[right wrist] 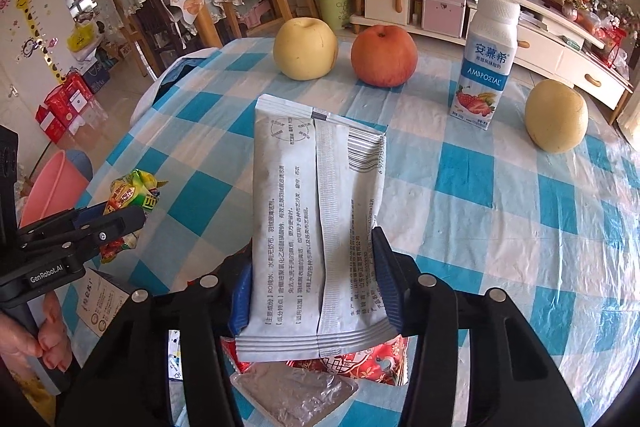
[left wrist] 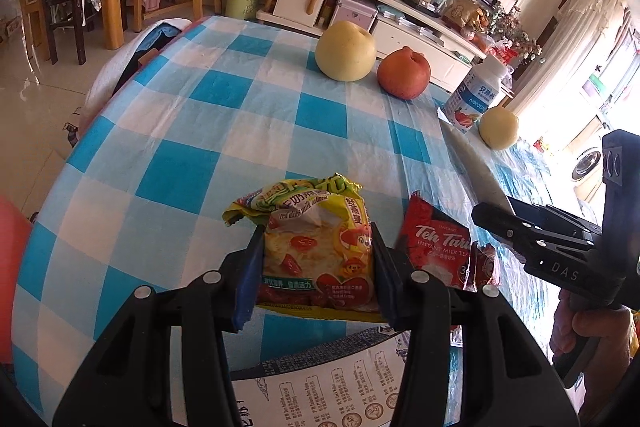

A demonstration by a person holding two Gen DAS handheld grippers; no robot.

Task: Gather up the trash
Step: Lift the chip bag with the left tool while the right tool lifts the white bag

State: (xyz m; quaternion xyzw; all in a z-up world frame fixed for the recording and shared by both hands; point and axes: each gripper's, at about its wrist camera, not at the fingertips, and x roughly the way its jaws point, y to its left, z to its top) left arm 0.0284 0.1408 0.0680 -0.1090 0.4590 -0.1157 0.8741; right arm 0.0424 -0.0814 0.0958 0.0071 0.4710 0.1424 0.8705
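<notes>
Left tongs [left wrist: 318, 269]: closed across the width of a yellow snack wrapper [left wrist: 316, 247], holding it near the front edge of the table [left wrist: 180, 131].
Right tongs [right wrist: 316, 287]: closed on the lower part of a white sachet [right wrist: 316, 227], which stands out forward over the table with its printed back seam facing the camera.
Yellow snack wrapper: torn open at the top and crumpled; judged very light and soft, so a hold across the flat middle should serve better than one on the loose torn flap.
White sachet: flat, sealed at both ends, creased rather than limp; probably light and somewhat slick, best gripped across its full width as here.
Remaining trash: a red tea packet [left wrist: 440, 247] lies just beside the yellow wrapper; in the right wrist view a red packet [right wrist: 360, 363] and a silver foil pack [right wrist: 296, 395] lie under the sachet.
Not trash, by appearance: two yellow pears [right wrist: 306, 49], a red apple [right wrist: 384, 55] and an upright yogurt bottle [right wrist: 486, 63], at the far side.
Possible bin: a pink basin [right wrist: 52, 187] beyond the table's left edge; whether it serves as the bin cannot be told.
</notes>
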